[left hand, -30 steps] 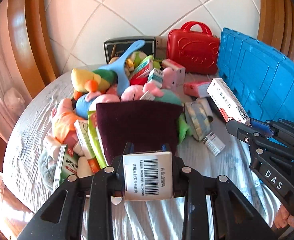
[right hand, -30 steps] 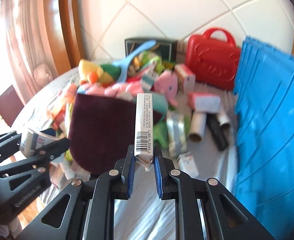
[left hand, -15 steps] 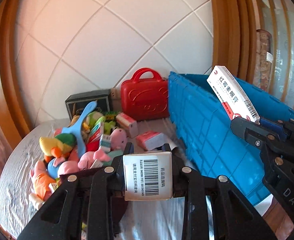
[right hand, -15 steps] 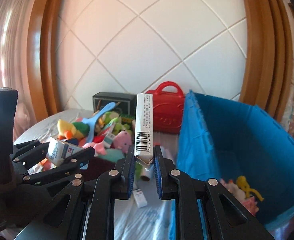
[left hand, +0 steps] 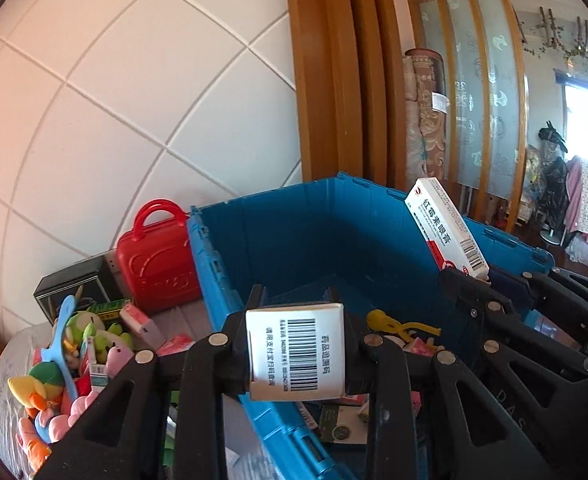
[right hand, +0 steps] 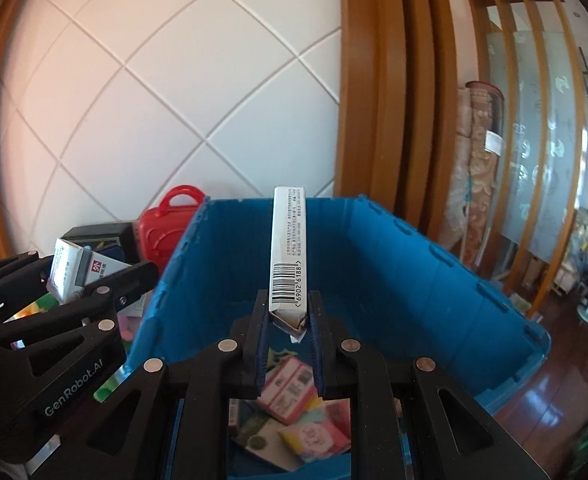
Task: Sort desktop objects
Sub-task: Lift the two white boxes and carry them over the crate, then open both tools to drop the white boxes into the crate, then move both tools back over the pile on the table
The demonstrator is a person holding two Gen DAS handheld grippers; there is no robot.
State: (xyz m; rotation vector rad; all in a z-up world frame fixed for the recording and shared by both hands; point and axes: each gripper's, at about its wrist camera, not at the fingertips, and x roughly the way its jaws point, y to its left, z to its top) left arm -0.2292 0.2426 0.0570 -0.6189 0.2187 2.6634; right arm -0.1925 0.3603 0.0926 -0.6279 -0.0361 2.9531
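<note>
With both grippers closed on cartons, proceed as follows. Left gripper (left hand: 296, 354): jaws narrowed onto a small white medicine box (left hand: 296, 354), barcode face toward the camera, held square across the pads, short and squat with no marked long axis visible. Right gripper (right hand: 287, 320): blue-padded jaws pinched on the crumpled lower end of a long narrow ointment carton (right hand: 287, 254), long axis running forward and upward along the fingers, free end pointing toward the far wall of the blue crate (right hand: 434, 264). Position of loads: ointment carton above the crate interior; small white medicine box at or just over the near rim, exact overlap hard to judge. Below, inside the crate: loose cartons and a yellow toy (left hand: 398, 322). Outside, to the left: red toy suitcase (left hand: 155, 262) and a pile of plush toys (left hand: 65, 356) on the table. For a clean drop, carry each box fully past the rim before spreading the jaws; lower the long carton's free end first to avoid tipping over the wall; keep the two grippers apart on release.
</note>
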